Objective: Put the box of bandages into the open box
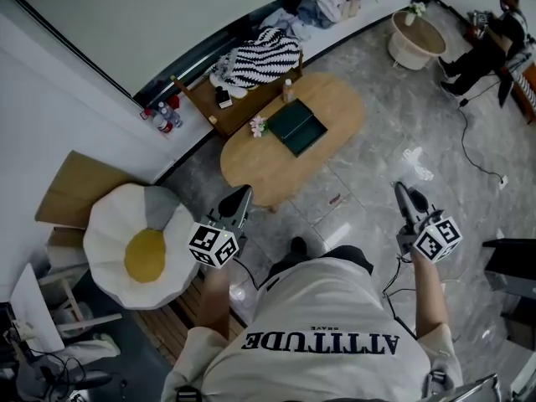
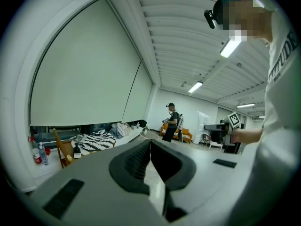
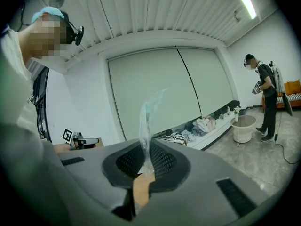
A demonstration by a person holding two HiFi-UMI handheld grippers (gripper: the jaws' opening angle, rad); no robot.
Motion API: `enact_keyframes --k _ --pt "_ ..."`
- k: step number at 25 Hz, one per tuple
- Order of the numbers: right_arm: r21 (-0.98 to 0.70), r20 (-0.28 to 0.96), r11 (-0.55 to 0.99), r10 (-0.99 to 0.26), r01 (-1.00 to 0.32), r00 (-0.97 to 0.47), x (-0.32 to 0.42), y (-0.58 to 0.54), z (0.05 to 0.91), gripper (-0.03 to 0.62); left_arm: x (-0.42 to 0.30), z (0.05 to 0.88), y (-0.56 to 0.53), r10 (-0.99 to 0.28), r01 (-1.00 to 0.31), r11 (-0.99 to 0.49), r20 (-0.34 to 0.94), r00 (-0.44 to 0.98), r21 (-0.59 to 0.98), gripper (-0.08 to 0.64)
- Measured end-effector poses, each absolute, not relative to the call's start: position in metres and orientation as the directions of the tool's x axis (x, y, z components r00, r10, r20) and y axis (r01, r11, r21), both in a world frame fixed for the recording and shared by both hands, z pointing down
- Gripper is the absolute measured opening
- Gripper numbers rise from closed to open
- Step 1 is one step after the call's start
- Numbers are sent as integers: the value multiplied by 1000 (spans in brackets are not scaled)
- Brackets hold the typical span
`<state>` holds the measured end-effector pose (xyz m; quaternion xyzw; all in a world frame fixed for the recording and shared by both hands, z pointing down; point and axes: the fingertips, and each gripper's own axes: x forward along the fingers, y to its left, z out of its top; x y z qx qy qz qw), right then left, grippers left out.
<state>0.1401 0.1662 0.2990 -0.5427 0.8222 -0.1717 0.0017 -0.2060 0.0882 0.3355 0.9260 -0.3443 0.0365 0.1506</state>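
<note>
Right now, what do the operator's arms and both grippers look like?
The left gripper and right gripper match: grey bodies tapering to dark jaws with black ribbed pads. Each carries a cube of black-and-white square markers. A thin cable hangs below the right one. The person wears a white short-sleeved T-shirt with black lettering; forearms bare.

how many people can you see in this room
2. The person wearing the camera, in a white shirt, fills the bottom of the head view. A second person, in dark clothes, is at the far top right corner. Others may be out of frame.
</note>
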Motion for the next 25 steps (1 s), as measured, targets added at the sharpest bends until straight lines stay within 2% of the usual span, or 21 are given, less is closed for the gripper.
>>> enact_keyframes --k 11,25 --pt "-277 200 365 -883 -889 -425 127 133 304 37 -209 340 60 -612 -639 -725 185 769 257 21" --pt "-284 221 437 -836 -854 -502 132 63 332 37 -194 362 24 -670 -706 -669 223 708 232 21"
